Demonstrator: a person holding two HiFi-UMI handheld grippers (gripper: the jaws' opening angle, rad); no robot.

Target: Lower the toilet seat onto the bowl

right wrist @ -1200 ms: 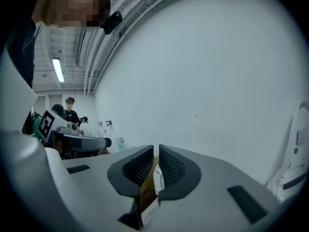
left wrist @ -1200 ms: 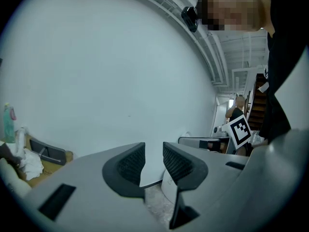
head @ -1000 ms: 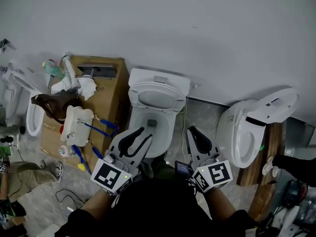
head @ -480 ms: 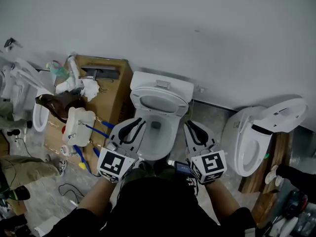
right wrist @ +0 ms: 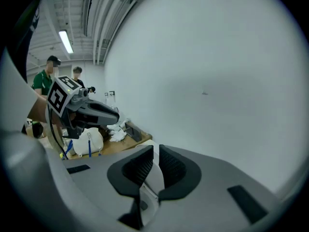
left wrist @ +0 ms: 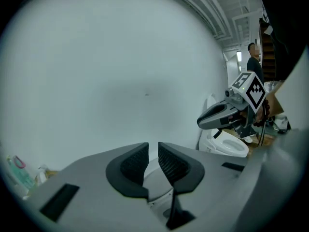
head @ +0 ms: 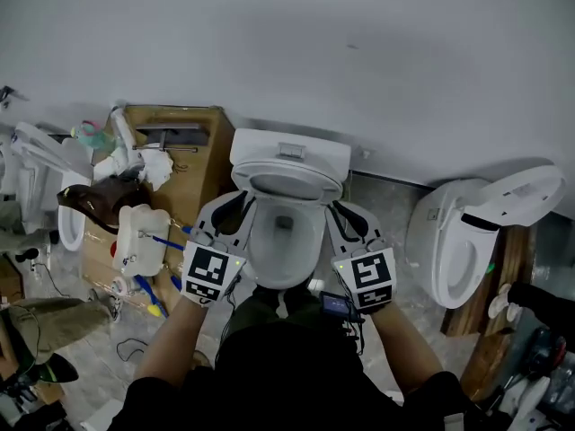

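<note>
Wall [head: 287, 43]: plain white, behind toilet [head: 289, 151].
Floor [head: 382, 214]: grey, cluttered; second toilet [head: 458, 241] right, cardboard [head: 202, 169] left.
Fingers: left gripper [head: 235, 206] just clenched, right gripper [head: 340, 210] clenched, flanking bowl [head: 286, 250].

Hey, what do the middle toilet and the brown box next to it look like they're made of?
The middle toilet looks like glazed white ceramic: smooth, rounded, faintly shiny surfaces. The brown box looks like matte cardboard, with flat tan faces and no shine, though thin wood is possible.
</note>
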